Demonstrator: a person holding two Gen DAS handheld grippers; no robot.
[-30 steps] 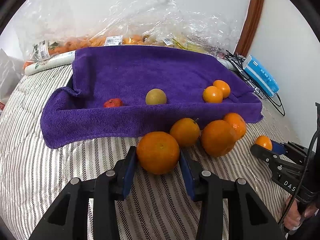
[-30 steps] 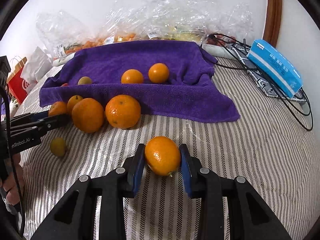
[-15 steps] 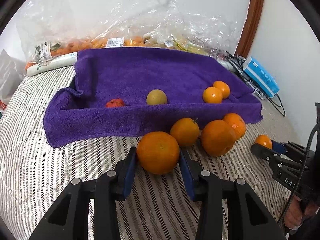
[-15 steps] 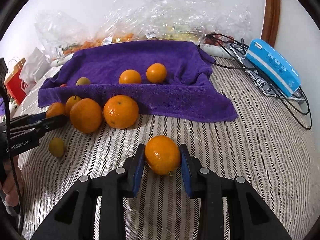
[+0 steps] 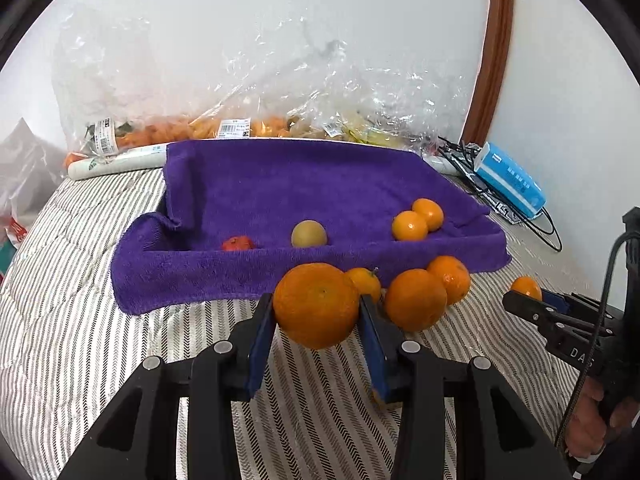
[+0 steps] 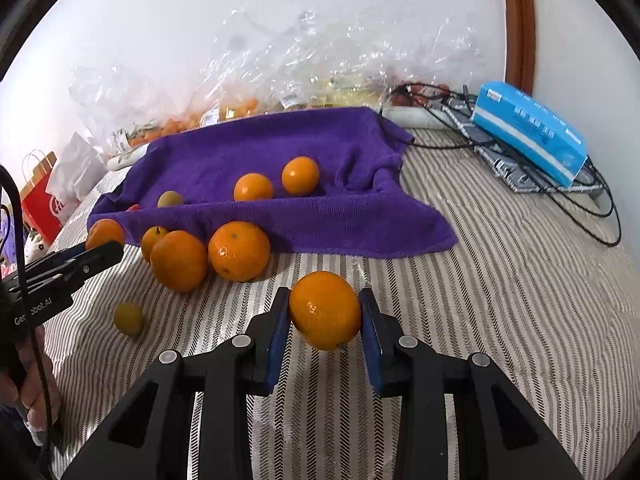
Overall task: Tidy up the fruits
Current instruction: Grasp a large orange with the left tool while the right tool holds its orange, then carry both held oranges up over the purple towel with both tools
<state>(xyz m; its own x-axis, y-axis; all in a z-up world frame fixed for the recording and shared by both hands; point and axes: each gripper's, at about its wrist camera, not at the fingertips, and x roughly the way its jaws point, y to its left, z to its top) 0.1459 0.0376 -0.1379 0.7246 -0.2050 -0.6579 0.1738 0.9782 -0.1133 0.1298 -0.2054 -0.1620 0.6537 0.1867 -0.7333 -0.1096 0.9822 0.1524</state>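
Fruits were the job here, and two of them were already picked up. Nearest in the left wrist view, the left gripper (image 5: 318,322) pinched a big orange (image 5: 316,305) between its blue pads, and it looked lifted a little off the striped bed (image 5: 80,340). In the right wrist view, the right gripper (image 6: 325,326) squeezed a smaller orange (image 6: 325,310) the same way.

A bit farther off, three loose oranges (image 6: 178,260) sat close together on the bed, right by the front edge of the purple towel (image 5: 300,184). One small green-yellow fruit (image 6: 128,319) lay alone on the bed, apart from them.

Farther still, the towel held two small oranges (image 5: 418,220) side by side, a greenish round fruit (image 5: 308,234) and a little red fruit (image 5: 237,243).

Behind the towel, clear plastic bags (image 5: 256,92) leaned on the wall.

So I think the job was partway done. Four fruits were on the towel. Two held ones and four loose ones were probably left to go.
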